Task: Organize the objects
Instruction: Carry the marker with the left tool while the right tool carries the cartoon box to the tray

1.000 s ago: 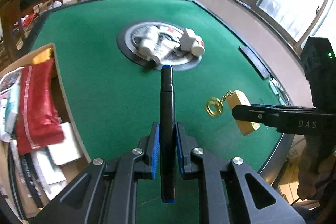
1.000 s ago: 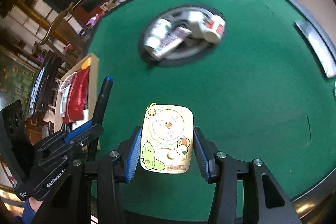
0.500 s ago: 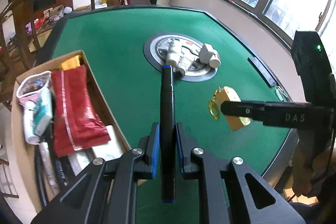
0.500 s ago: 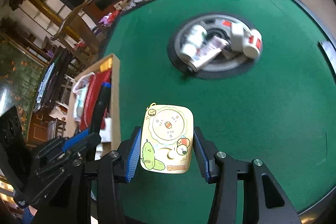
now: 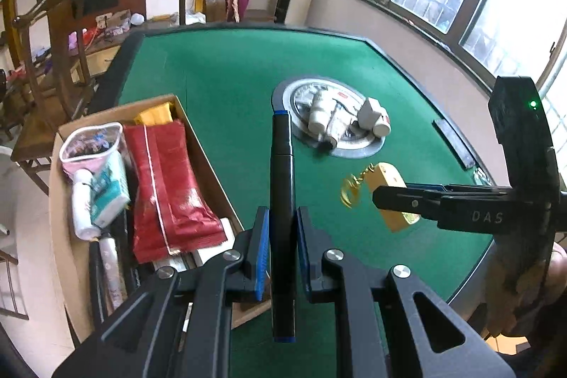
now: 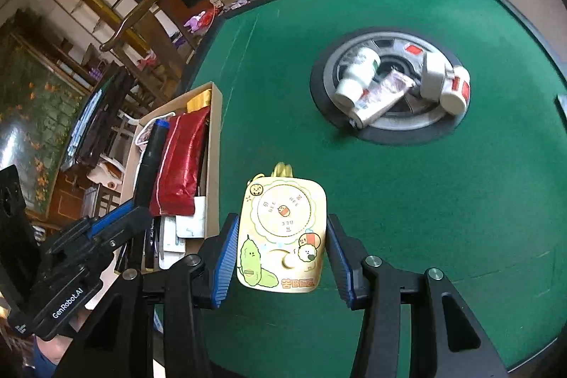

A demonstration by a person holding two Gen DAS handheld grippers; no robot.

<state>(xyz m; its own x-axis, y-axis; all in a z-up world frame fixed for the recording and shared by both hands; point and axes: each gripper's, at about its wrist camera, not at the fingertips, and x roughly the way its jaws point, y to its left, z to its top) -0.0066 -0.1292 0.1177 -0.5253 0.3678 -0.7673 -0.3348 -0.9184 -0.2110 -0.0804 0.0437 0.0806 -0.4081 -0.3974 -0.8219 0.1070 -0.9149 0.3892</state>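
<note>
My left gripper (image 5: 281,243) is shut on a black marker with blue ends (image 5: 282,186), held above the green table's front left edge beside the cardboard box (image 5: 209,158). The same gripper (image 6: 117,218) and marker (image 6: 149,162) show over the box in the right wrist view. My right gripper (image 6: 281,250) is shut on a yellow cartoon keychain card (image 6: 281,236) above the table. In the left wrist view that card (image 5: 388,193) hangs a gold ring (image 5: 349,193). White bottles and a tube (image 5: 336,123) lie on the round centre disc (image 6: 386,126).
The box holds a red pouch (image 5: 166,179), a pink-rimmed clear bag (image 5: 90,147), tissue packs, a yellow item and papers. A dark slot plate (image 5: 453,144) sits near the table's right rim. Wooden chairs stand beyond the far left edge.
Both grippers have moved back and left with their objects; the box now fills more of both views, and the marker is now above the box in the right wrist view.
</note>
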